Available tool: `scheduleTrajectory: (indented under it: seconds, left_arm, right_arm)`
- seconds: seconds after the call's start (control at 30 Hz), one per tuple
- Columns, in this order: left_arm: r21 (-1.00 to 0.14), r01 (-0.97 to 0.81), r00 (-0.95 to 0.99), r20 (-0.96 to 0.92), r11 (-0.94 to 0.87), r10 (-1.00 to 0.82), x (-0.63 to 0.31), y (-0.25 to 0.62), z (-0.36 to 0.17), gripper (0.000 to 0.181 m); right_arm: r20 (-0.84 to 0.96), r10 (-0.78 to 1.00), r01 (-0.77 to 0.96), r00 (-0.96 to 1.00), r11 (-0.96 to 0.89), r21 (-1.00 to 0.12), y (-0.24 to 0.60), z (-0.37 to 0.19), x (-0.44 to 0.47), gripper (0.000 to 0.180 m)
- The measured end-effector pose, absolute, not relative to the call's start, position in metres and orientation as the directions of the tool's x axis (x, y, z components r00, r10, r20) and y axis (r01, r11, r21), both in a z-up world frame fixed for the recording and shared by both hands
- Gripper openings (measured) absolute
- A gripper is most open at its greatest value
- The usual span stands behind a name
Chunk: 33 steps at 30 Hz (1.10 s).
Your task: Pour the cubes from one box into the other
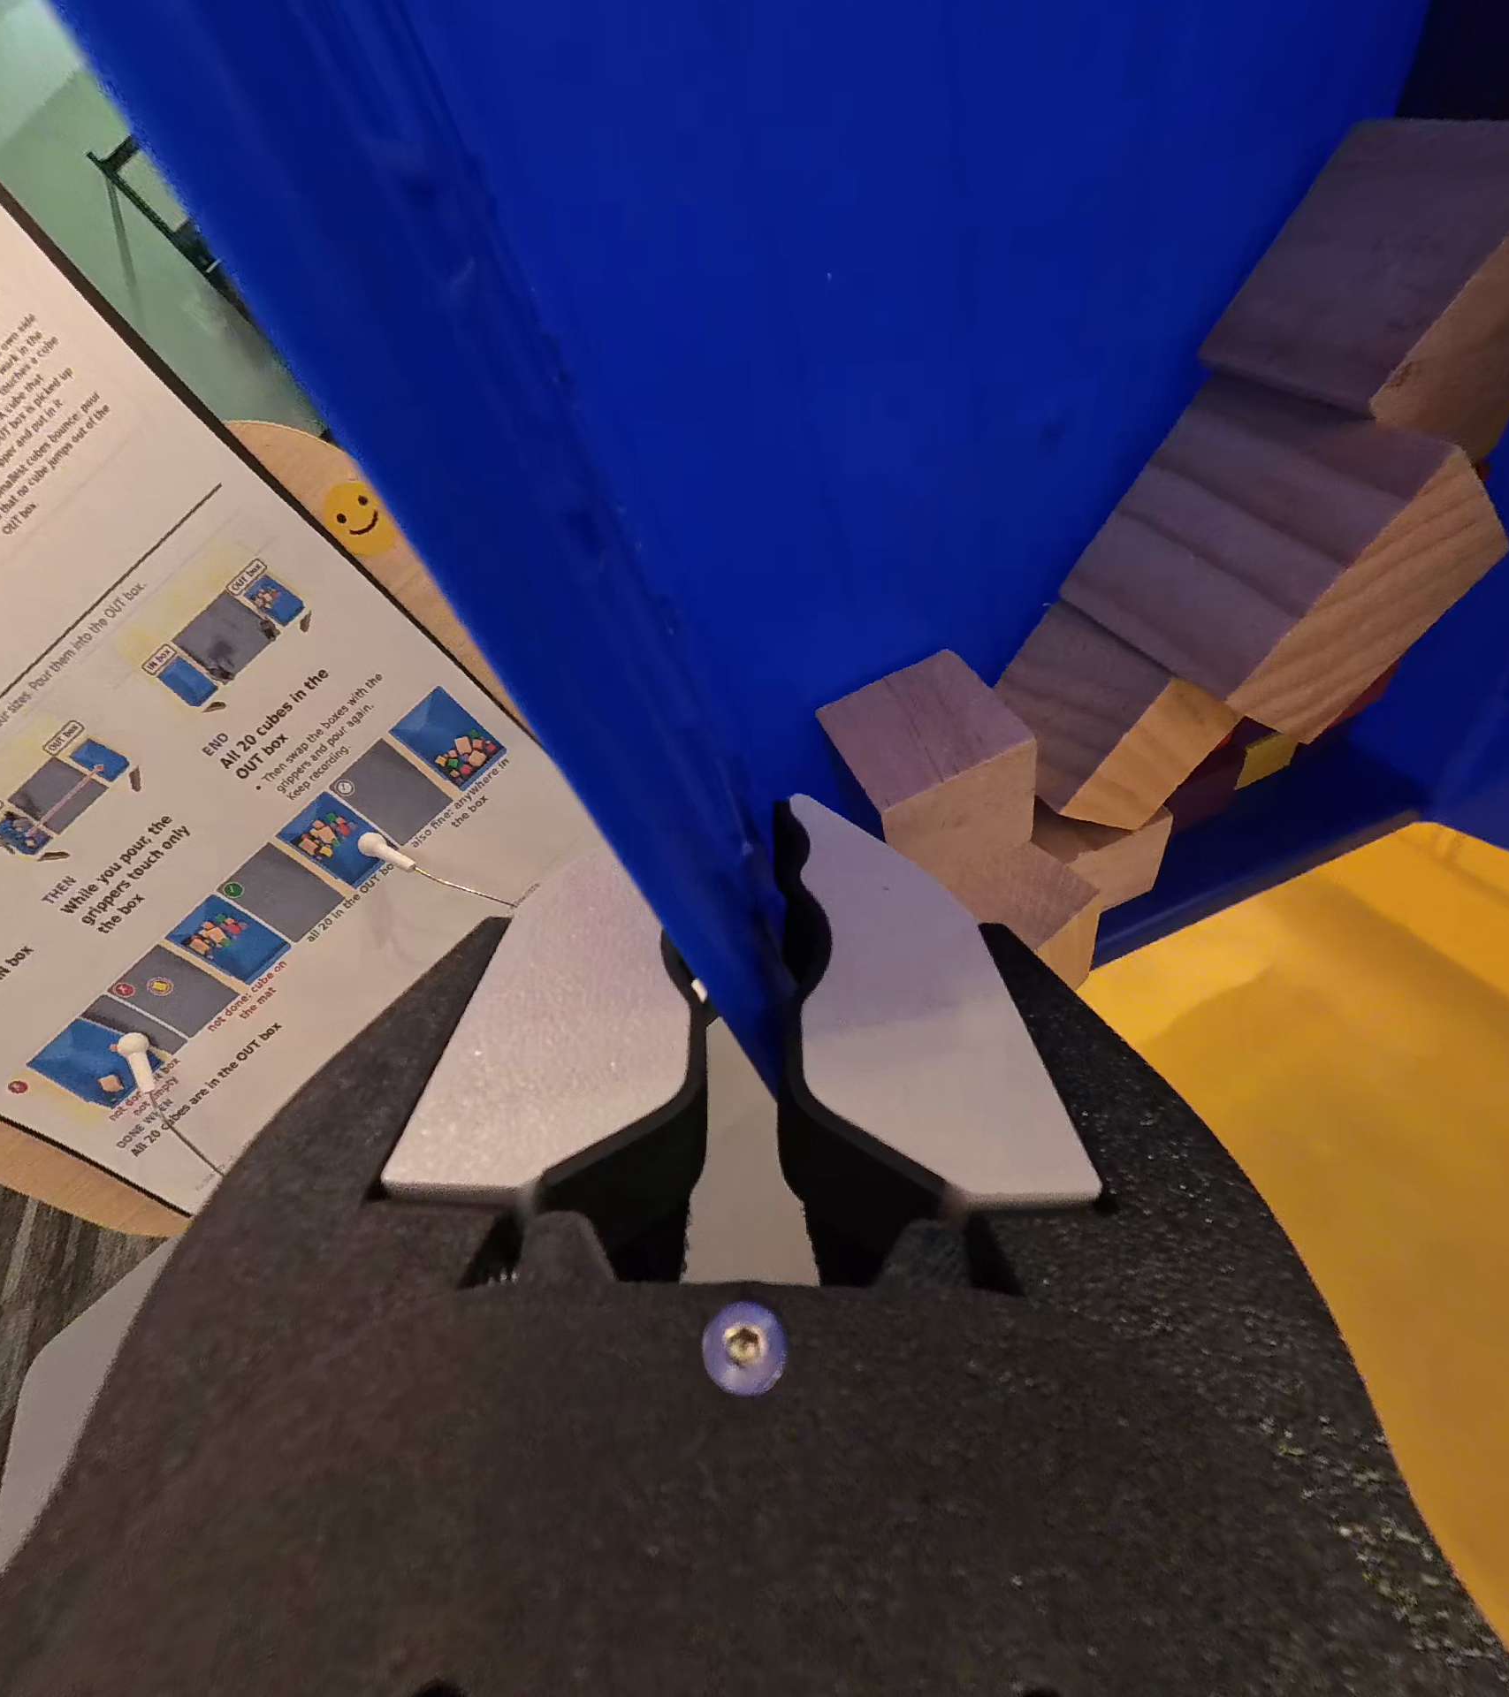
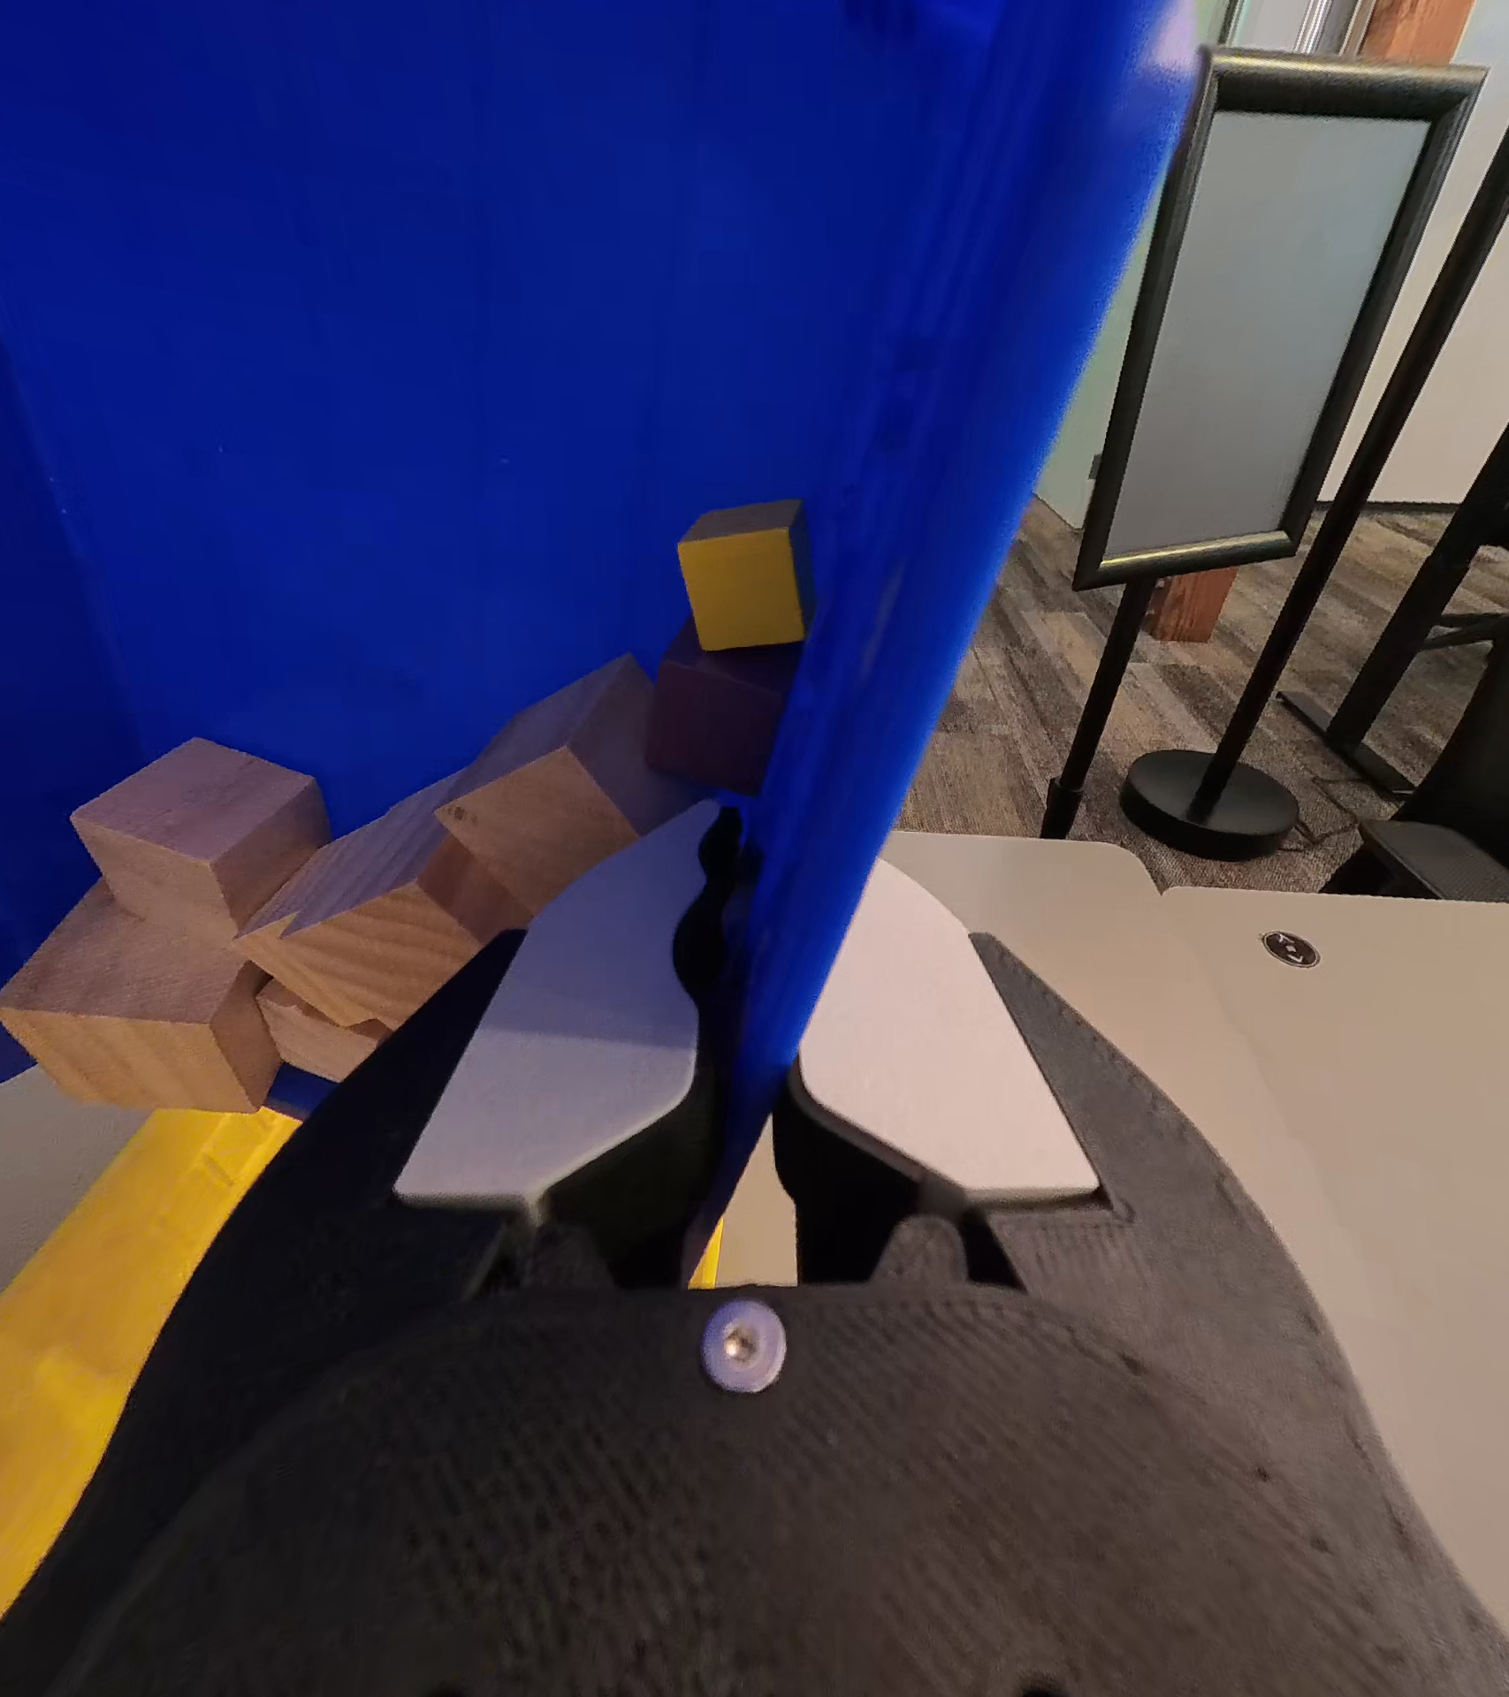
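Between both grippers: blue box point(image 1: 824, 413) tipped steeply. Left gripper point(image 1: 746, 927) clamped on one side wall, right gripper point(image 2: 737, 927) on opposite wall. Wooden cubes point(image 2: 208, 918) piled at lower rim, above yellow surface point(image 1: 1375, 1148); receiving box not visible, so pour direction unclear.

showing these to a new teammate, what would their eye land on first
The big blue box fills both views, tipped up steeply, with each pair of tongs clamped on one of its walls: the left tongs and the right tongs. Next come the wooden cubes piled at its low edge, a small yellow cube perched atop the pile, over a yellow surface below.
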<state>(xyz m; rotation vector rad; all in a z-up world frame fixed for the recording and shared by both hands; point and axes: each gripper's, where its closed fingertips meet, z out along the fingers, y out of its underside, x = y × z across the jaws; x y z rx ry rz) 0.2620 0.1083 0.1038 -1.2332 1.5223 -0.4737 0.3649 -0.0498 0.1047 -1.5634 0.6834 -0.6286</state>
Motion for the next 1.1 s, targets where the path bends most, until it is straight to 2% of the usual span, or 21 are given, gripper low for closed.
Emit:
scheduleTrajectory:
  seconds: [0.37,1.1]
  left_arm:
    - [-0.808,-0.449,0.080,-0.463,0.382,-0.883,0.263,0.102,0.099,0.012]
    - [-0.823,-0.428,0.084,-0.447,0.373,-0.891,0.255,0.100,0.103,0.013]
  right_arm:
    - [0.050,-0.752,0.024,0.657,-0.046,-0.999,-0.056,0.113,0.366,0.004]
    - [0.077,-0.755,0.061,0.651,-0.049,-0.997,-0.058,0.124,0.358,0.005]
